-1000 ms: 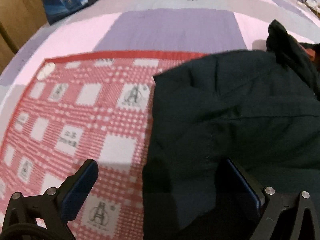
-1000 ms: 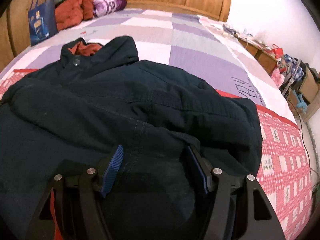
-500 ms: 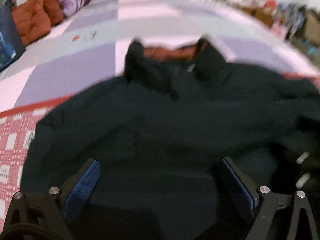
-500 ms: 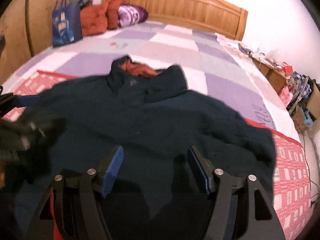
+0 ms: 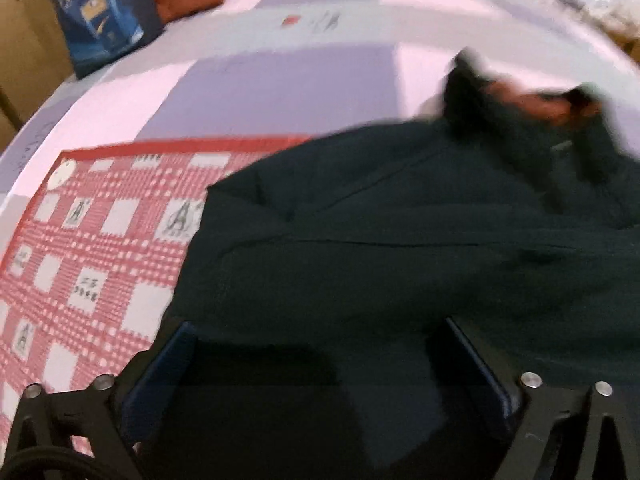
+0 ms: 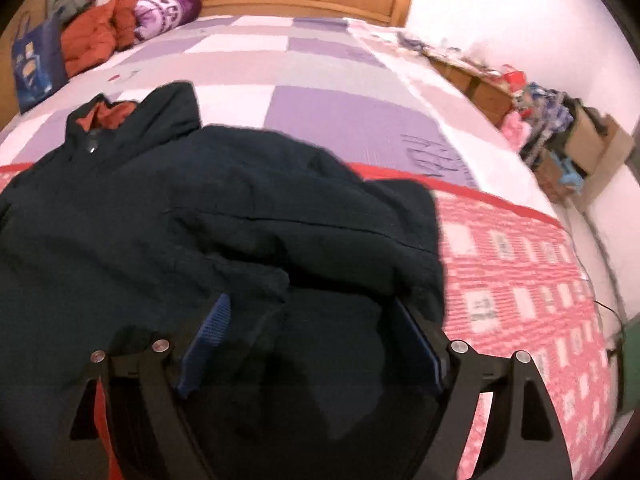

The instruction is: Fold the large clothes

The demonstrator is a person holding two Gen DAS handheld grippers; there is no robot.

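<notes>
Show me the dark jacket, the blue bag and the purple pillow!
dark jacket point(image 6: 168, 240): right wrist view, middle of its body.
blue bag point(image 5: 100, 16): left wrist view, its printed front.
purple pillow point(image 6: 166, 14): right wrist view, its patterned middle.

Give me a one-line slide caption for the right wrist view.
Right gripper, jaws opening, over a dark jacket lying on a red checked blanket.

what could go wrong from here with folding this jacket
The right tongs are opening over a raised bunch of the dark jacket, so that fold may slump or spring back. The left tongs stand open with only flat cloth between them, and the red checked blanket underneath could be snagged on the next grab.
</notes>
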